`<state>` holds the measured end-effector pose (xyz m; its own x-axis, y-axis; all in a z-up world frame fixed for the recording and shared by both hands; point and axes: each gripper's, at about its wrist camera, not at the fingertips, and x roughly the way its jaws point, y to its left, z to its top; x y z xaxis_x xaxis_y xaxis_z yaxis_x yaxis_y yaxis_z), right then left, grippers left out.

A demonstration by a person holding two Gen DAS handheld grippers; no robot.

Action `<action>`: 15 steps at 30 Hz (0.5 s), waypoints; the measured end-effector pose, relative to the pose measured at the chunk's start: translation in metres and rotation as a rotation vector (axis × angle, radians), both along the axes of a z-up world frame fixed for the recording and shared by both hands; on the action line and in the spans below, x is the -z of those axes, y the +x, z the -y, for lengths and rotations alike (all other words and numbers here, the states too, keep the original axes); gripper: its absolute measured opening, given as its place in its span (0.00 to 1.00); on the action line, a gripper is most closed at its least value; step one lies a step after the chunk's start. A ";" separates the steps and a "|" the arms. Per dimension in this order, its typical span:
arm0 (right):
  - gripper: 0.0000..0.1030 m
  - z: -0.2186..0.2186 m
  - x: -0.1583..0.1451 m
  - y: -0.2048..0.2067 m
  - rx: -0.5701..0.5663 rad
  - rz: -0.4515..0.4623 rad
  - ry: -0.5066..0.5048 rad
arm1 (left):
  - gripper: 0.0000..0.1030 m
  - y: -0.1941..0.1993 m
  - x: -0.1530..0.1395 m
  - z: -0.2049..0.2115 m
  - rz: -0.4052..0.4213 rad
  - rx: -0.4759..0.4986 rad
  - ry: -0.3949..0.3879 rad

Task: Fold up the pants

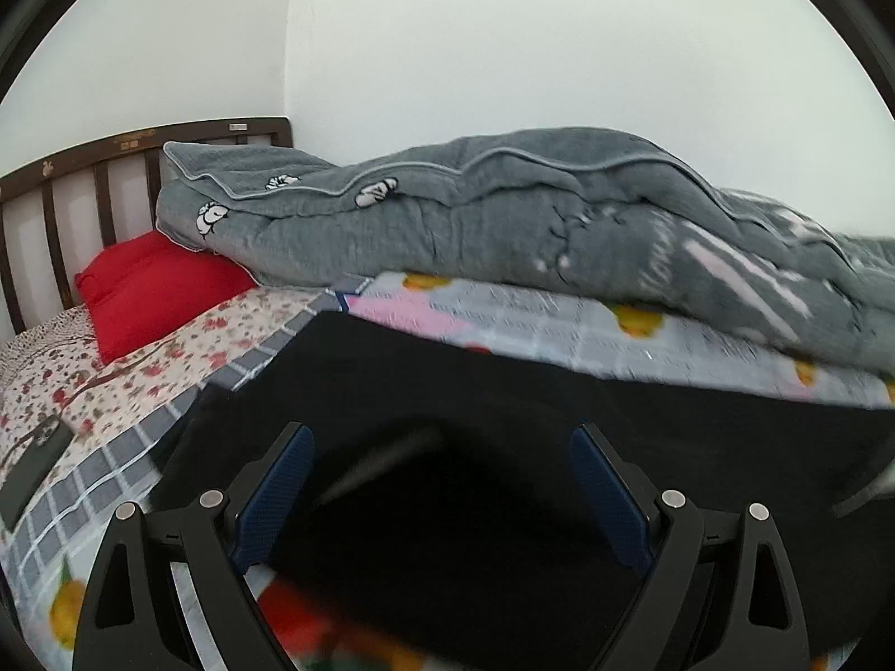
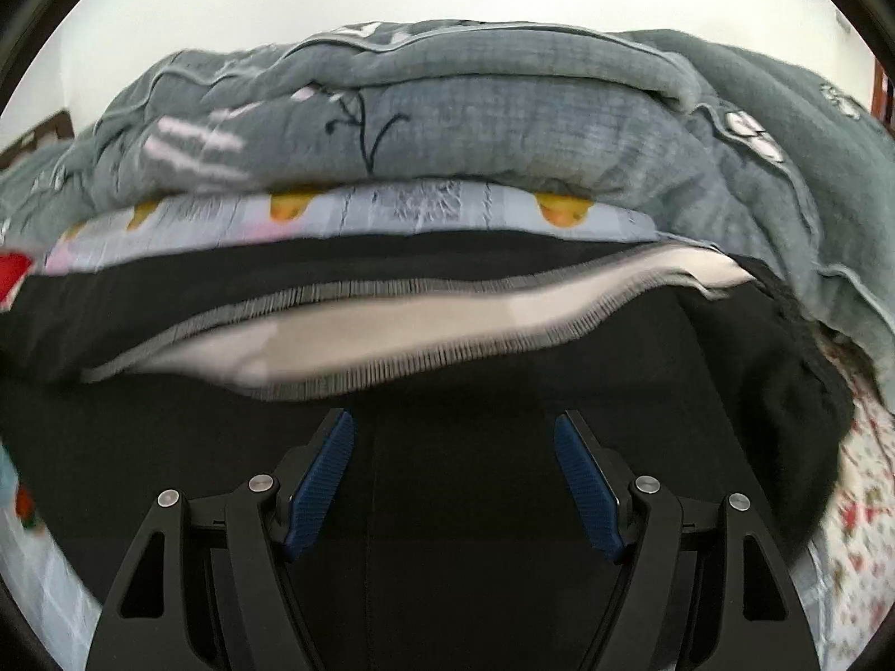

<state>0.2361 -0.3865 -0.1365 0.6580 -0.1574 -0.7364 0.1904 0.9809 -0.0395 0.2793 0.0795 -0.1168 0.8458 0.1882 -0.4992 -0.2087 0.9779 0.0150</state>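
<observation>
Home bedroom. Landmark: bed with dark wooden slatted headboard (image 1: pixel 84 179) against plain white wall (image 1: pixel 503 45). Red pillow (image 1: pixel 151 285) just in front of headboard, on floral sheet (image 1: pixel 112 358). Grey quilt (image 1: pixel 447 223) bunched along wall side of bed, running away from headboard. Patterned checked spread (image 1: pixel 559 330) with fruit print beside quilt. Dark flat object (image 1: pixel 39 464), possibly phone, on sheet near bed edge, blurred. Black pants (image 2: pixel 447 503) laid on spread.
</observation>
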 end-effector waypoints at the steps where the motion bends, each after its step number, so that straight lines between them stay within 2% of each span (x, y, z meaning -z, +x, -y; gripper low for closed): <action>1: 0.71 -0.001 0.000 -0.009 0.000 -0.005 0.003 | 0.90 -0.012 0.000 0.001 -0.010 0.015 -0.011; 5: 0.71 -0.001 0.006 -0.049 0.024 -0.017 0.027 | 0.90 -0.044 0.006 0.002 -0.076 0.067 -0.075; 8: 0.71 -0.004 0.015 -0.074 0.046 -0.046 -0.008 | 0.90 -0.064 0.016 0.002 -0.137 0.072 -0.099; 10: 0.71 -0.007 0.015 -0.090 0.055 -0.027 -0.038 | 0.90 -0.074 0.023 -0.001 -0.181 0.080 -0.136; 11: 0.71 -0.008 0.014 -0.095 0.057 -0.023 -0.044 | 0.89 -0.079 0.027 -0.004 -0.217 0.089 -0.173; 15: 0.71 0.001 0.018 -0.123 0.080 -0.036 -0.032 | 0.88 -0.089 0.039 -0.023 -0.260 0.108 -0.341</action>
